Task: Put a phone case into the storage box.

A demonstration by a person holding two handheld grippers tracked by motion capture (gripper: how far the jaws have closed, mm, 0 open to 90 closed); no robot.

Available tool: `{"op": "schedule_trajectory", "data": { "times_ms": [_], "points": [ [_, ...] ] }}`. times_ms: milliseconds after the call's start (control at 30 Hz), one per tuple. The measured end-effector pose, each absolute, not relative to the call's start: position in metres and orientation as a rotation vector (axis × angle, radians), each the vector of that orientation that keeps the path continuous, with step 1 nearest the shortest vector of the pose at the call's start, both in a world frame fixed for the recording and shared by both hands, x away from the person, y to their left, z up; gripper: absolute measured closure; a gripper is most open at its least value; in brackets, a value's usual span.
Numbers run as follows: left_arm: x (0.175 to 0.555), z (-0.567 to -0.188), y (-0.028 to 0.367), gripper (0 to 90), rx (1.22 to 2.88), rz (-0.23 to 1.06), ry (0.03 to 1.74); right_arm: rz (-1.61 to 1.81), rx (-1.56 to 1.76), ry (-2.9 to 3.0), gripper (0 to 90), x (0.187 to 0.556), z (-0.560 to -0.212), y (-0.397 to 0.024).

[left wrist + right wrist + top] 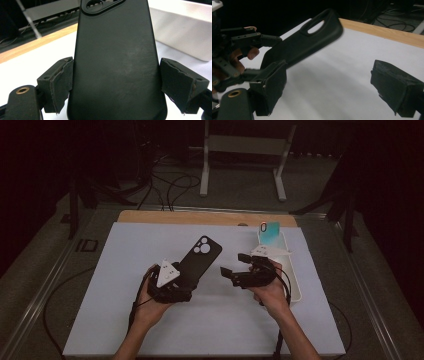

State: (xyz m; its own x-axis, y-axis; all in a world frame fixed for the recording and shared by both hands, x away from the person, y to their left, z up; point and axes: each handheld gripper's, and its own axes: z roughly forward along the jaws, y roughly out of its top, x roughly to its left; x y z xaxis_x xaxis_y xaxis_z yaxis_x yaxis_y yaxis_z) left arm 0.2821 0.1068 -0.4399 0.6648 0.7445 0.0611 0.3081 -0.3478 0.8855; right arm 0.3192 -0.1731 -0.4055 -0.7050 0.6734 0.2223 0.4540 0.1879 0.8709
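A black phone case (200,256) with a camera cutout at its far end is held slanted above the white mat. My left gripper (182,279) is shut on its near end. In the left gripper view both pads (61,80) press the case (115,62) by its long sides. My right gripper (234,264) hovers just right of the case, with its jaws pointing left toward it. It is open, and in the right gripper view (329,77) nothing lies between its jaws; the case (304,45) shows beyond them.
A white tray (296,287) stands at the right of the mat (125,320), with a teal phone-shaped item (270,233) at its far end. A wooden table edge (200,217) runs along the back. Cables trail from both grippers.
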Motion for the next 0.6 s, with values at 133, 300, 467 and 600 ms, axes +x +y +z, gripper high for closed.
{"op": "schedule_trajectory", "data": {
  "times_ms": [133, 300, 467, 600],
  "points": [
    [0.277, -0.436, 0.1, 15.2, 1.918, 0.574, 0.786, 1.537, 1.088, 2.267, 15.2, 0.321, -0.405, -0.169],
    [0.274, -0.437, 0.093, 15.1, 1.906, 0.57, 0.752, 1.591, 1.108, 2.286, 28.6, 0.323, -0.405, -0.164],
    [0.271, -0.439, 0.086, 15.0, 1.897, 0.561, 0.726, 1.637, 1.13, 2.308, 40.9, 0.326, -0.405, -0.16],
    [0.27, -0.441, 0.083, 14.9, 1.898, 0.553, 0.717, 1.684, 1.187, 2.342, 51.4, 0.329, -0.408, -0.157]
  ]
}}
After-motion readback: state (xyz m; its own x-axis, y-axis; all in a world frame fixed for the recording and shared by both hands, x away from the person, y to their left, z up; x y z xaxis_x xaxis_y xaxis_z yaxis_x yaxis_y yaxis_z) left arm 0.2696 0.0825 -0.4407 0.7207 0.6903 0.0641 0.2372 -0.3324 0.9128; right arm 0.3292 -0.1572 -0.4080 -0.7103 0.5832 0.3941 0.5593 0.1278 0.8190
